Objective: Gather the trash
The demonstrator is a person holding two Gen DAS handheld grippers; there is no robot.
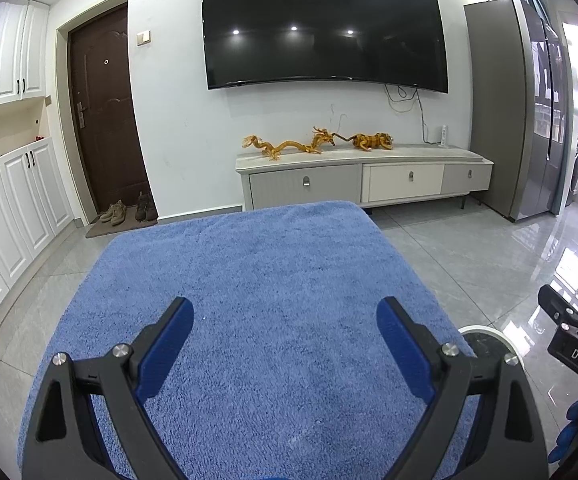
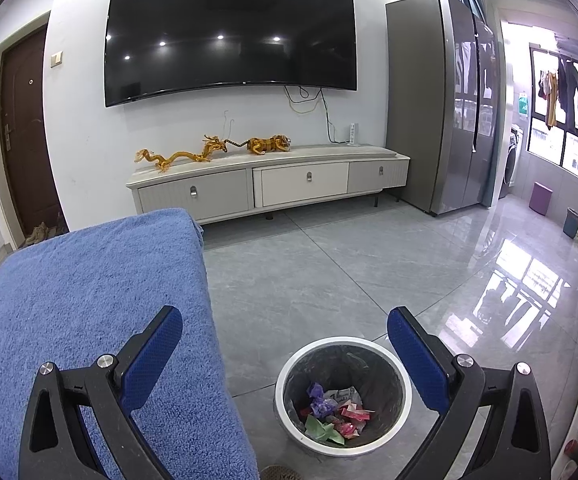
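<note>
A white-rimmed trash bin (image 2: 289, 368) with a grey liner stands on the floor right of the blue-towel-covered table (image 2: 89, 320). Inside it lies crumpled trash (image 2: 335, 414) in purple, red, green and white. My right gripper (image 2: 285, 330) is open and empty, held above the bin and the table's right edge. My left gripper (image 1: 285, 320) is open and empty over the blue towel (image 1: 249, 280), which shows nothing lying on it. The bin's rim (image 1: 489, 334) peeks out at the table's right side. The right gripper's body (image 1: 569, 328) shows at the far right of the left wrist view.
A TV cabinet (image 2: 269, 184) with gold dragon figures stands against the far wall under a wall TV (image 2: 229, 36). A grey fridge (image 2: 441, 104) stands at the right. A brown door (image 1: 105, 112) with shoes is at the left. A second small bin (image 2: 573, 222) stands far right.
</note>
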